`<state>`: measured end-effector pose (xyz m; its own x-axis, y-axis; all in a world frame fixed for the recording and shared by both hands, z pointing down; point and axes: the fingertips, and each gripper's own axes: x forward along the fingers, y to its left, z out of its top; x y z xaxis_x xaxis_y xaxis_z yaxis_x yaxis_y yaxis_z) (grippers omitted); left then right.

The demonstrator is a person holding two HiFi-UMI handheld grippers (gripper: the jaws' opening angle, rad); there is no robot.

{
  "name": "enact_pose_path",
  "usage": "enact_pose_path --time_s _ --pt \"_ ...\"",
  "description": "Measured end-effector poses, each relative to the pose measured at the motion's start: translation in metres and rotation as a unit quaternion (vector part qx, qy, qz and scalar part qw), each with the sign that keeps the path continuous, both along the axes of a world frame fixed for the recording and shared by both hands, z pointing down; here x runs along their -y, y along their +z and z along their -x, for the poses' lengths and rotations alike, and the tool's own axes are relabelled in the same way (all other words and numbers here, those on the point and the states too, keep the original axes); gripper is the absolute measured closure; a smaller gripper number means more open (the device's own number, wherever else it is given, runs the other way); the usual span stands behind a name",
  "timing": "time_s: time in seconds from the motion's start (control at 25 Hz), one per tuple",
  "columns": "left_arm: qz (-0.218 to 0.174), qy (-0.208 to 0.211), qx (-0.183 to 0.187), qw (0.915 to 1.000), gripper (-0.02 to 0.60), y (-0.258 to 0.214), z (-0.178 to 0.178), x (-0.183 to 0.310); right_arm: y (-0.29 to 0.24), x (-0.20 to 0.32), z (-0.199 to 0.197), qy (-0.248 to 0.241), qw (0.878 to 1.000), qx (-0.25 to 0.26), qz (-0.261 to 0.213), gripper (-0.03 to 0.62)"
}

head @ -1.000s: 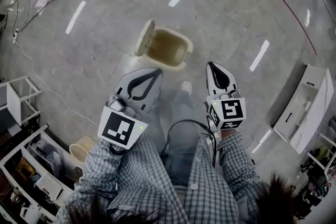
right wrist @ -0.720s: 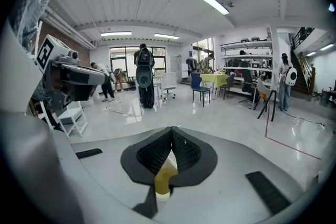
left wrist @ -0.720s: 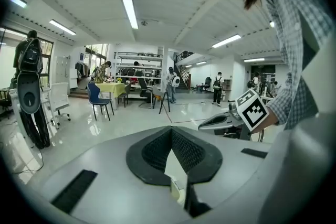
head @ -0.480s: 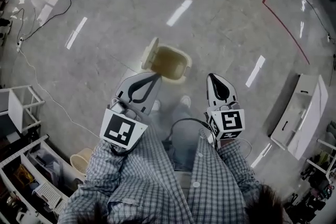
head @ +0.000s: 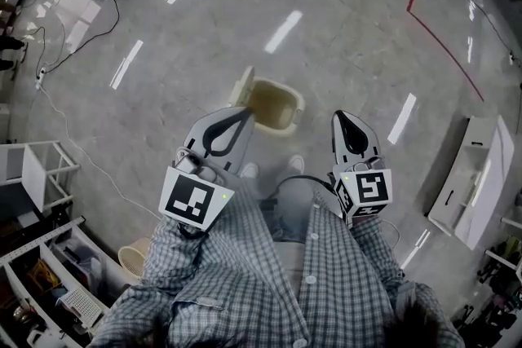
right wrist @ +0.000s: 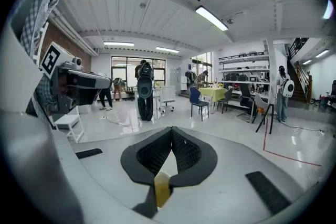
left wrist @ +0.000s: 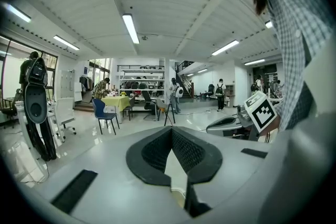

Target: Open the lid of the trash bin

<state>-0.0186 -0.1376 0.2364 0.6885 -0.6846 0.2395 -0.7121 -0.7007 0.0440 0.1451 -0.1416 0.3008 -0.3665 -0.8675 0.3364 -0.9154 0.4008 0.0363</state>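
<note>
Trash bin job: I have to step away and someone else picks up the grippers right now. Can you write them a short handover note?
Left gripper: shut, empty, held at waist height.
Right gripper: shut, empty, held alongside it.
Trash bin: on the floor just ahead of the person's feet. Its lid stands up at the bin's left edge, and the inside shows.
Done: the lid is open.
Left: nothing on the lid, as far as I can see. Both gripper views face the room, not the bin.
</note>
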Motion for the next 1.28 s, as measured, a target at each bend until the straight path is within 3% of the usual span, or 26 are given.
enact_pose_path --time_s 0.52,0.72,0.96,1.28 --pt "-0.008 0.003 -0.013 0.9999 0.577 -0.012 -0.003 -0.004 -0.019 -0.009 0.011 -0.025 0.999 -0.034 -0.023 0.576" --pt "-0.01 -0.007 -0.024 0.9996 0.577 -0.016 -0.004 -0.002 -0.031 -0.013 0.014 -0.031 0.999 -0.004 -0.032 0.576" --pt "-0.009 -0.016 -0.026 0.9995 0.577 -0.017 -0.005 0.0 -0.03 -0.017 0.015 -0.051 0.997 -0.041 -0.038 0.576" --pt "-0.014 -0.013 -0.021 0.9996 0.577 -0.017 -0.001 -0.004 -0.031 -0.021 0.022 -0.055 0.997 -0.041 -0.035 0.576"
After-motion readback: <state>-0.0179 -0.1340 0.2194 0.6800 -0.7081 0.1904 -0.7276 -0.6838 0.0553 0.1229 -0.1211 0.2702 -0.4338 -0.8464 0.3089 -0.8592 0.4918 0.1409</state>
